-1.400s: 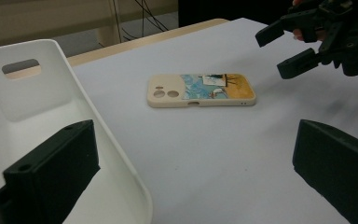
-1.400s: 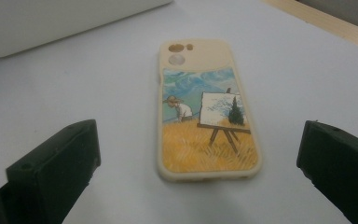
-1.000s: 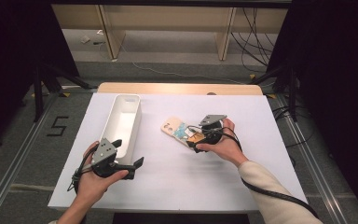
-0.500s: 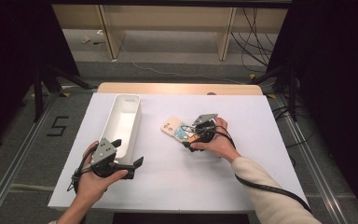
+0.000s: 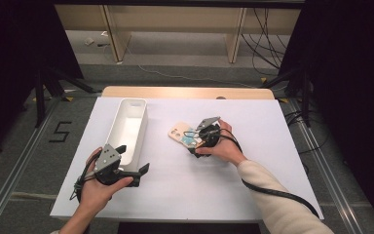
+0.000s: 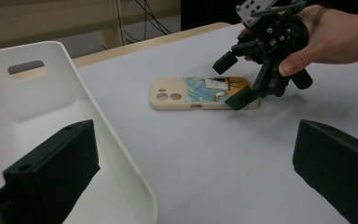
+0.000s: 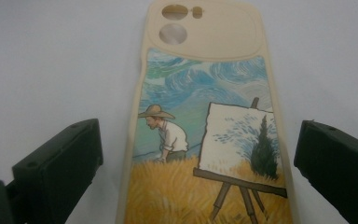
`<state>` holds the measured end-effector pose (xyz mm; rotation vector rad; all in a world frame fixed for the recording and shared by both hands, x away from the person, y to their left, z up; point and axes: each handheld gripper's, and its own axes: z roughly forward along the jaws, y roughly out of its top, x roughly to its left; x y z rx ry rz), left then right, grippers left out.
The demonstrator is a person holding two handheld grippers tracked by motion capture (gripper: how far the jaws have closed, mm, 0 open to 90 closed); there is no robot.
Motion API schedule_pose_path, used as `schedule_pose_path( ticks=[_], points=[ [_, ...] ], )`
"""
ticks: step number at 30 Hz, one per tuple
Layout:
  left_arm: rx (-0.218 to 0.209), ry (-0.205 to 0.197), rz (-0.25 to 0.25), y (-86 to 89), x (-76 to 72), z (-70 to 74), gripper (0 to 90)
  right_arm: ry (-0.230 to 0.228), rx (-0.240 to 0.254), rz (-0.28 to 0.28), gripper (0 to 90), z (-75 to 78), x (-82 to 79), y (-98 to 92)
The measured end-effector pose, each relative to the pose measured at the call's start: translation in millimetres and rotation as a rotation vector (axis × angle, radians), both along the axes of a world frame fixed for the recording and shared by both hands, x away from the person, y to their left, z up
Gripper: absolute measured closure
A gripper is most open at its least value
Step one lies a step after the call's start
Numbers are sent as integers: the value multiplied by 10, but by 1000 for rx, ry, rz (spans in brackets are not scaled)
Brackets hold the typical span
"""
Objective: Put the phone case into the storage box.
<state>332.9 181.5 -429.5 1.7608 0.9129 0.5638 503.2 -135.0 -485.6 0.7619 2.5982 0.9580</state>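
A cream phone case (image 5: 180, 132) printed with a painter in a wheat field lies flat on the white table (image 5: 263, 161), camera holes pointing away from my right hand. My right gripper (image 5: 193, 141) is open, one jaw on each side of the case's near end (image 7: 205, 116), and nothing is pinched. In the left gripper view the case (image 6: 191, 93) lies ahead, and the right gripper (image 6: 235, 80) hangs over its right end. My left gripper (image 5: 135, 158) is open and holds nothing, beside the near end of the white bin (image 5: 126, 127).
The long white bin (image 6: 28, 116) has nothing in it and has a handle slot at its far end. A wooden strip (image 5: 185, 92) borders the table's far edge. Black cables trail from both grippers toward the front edge.
My right gripper has slid a little to the left, farther over the phone case. The left gripper has stayed where it was.
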Motion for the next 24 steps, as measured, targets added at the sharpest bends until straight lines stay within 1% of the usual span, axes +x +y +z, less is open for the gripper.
schedule_pose_path(
  ticks=[6,11,14,16,18,19,20,21,24],
  points=[
    [-3,0,0,-1,-1,0,0,8,-27,4,21,1,30,17],
    [-2,0,1,2,-1,2,0,34,-51,0,26,-7,53,21],
    [-3,-1,0,1,0,0,0,31,-58,2,27,-8,64,21],
    [-4,-1,-1,0,0,0,0,39,-65,1,30,-1,73,23],
    [-3,-1,-1,0,0,0,0,40,-74,7,31,3,87,27],
    [-4,0,-1,1,0,-1,0,46,-87,8,30,11,93,32],
    [-3,0,0,1,0,-1,0,46,-87,8,30,11,93,32],
    [-2,1,0,2,0,0,0,55,-102,15,31,11,103,35],
    [-3,1,0,2,0,0,0,63,-106,17,31,13,113,40]
  ],
)
